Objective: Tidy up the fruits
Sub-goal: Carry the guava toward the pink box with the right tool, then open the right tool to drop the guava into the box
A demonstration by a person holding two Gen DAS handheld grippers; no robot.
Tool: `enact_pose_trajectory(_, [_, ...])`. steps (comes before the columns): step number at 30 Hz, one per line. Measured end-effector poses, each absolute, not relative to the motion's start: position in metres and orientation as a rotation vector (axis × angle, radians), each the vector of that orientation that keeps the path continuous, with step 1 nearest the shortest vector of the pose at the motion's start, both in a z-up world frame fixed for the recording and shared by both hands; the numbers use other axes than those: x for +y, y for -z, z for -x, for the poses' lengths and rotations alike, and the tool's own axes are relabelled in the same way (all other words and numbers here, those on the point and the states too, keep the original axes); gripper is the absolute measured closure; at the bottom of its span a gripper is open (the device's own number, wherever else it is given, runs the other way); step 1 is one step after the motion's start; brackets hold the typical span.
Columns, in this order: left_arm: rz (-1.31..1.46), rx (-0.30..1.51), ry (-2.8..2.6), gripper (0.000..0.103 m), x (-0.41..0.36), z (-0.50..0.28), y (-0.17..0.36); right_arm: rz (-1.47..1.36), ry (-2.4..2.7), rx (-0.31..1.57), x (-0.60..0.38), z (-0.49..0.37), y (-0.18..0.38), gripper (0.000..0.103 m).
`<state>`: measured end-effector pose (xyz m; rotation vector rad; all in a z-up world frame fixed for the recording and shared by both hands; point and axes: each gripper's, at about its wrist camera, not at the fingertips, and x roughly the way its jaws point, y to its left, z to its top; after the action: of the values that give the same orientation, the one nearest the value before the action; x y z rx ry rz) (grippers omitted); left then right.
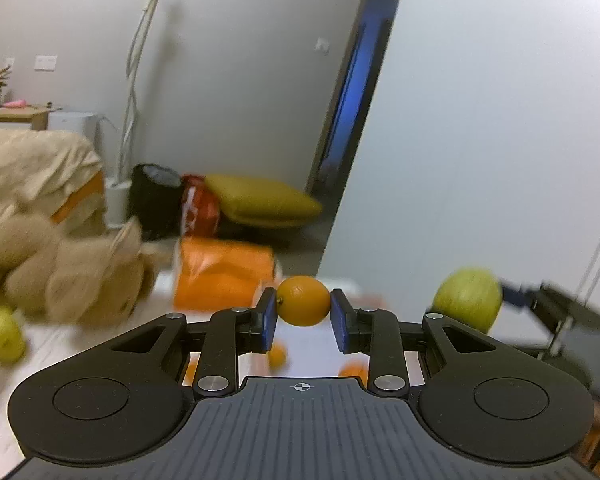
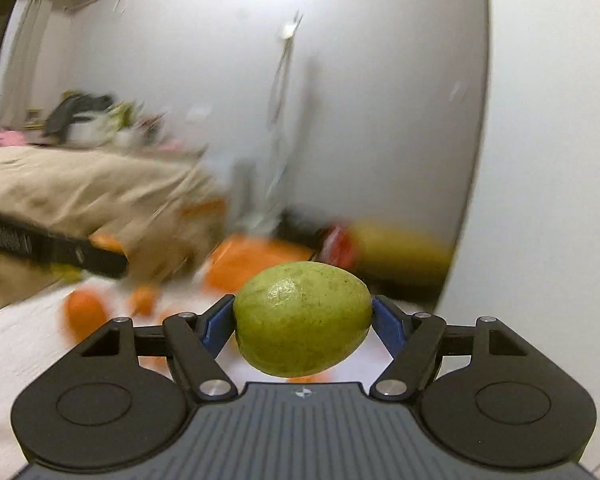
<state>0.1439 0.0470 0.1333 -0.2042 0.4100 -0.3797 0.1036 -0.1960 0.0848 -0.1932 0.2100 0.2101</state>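
Observation:
My left gripper [image 1: 303,312] is shut on a small orange [image 1: 303,300], held up above the white surface [image 1: 80,344]. My right gripper [image 2: 302,320] is shut on a green guava [image 2: 302,318], also lifted. In the left wrist view the right gripper [image 1: 500,300] shows at the right with the guava [image 1: 468,298]. More oranges [image 2: 85,312] lie blurred on the white surface below. Another green fruit [image 1: 2,332] lies at the far left. The left gripper's body [image 2: 52,250] shows at the left of the right wrist view.
A tan plush toy [image 1: 72,272] lies at the left. An orange bag [image 1: 224,276] stands behind the fruit. A bed with beige cover [image 1: 32,164], a black bin [image 1: 156,196], a red bag [image 1: 200,208], a mustard cushion [image 1: 264,200] and a floor lamp [image 1: 140,60] are beyond.

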Motion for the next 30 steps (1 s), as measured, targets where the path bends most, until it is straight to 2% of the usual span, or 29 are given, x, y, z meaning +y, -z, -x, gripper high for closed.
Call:
enact_pose_trajectory(2, [0.198, 0.428, 0.417, 0.070, 0.038, -0.164, -0.135, 0.230, -0.170, 0.193, -0.193, -0.119, -0.094, 0.030])
enact_pose_trajectory(5, [0.180, 0.547, 0.486, 0.070, 0.017, -0.194, -0.117, 0.185, -0.191, 0.267, -0.202, -0.147, -0.097, 0.030])
enact_pose_trajectory(9, [0.174, 0.706, 0.548, 0.070, -0.007, -0.219, -0.079, 0.163, -0.184, 0.353, -0.215, -0.170, -0.083, 0.030])
enact_pose_trajectory(15, [0.038, 0.809, 0.538, 0.070, -0.028, -0.240, -0.043, 0.137, -0.203, 0.470, -0.218, -0.202, -0.056, 0.030])
enact_pose_trajectory(21, [-0.136, 0.854, 0.541, 0.069, -0.037, -0.238, -0.026, 0.108, -0.205, 0.512, -0.217, -0.221, -0.042, 0.030])
enact_pose_trajectory(30, [-0.191, 0.775, 0.496, 0.068, -0.029, -0.219, -0.038, 0.042, -0.263, 0.638, -0.211, -0.246, -0.027, 0.029])
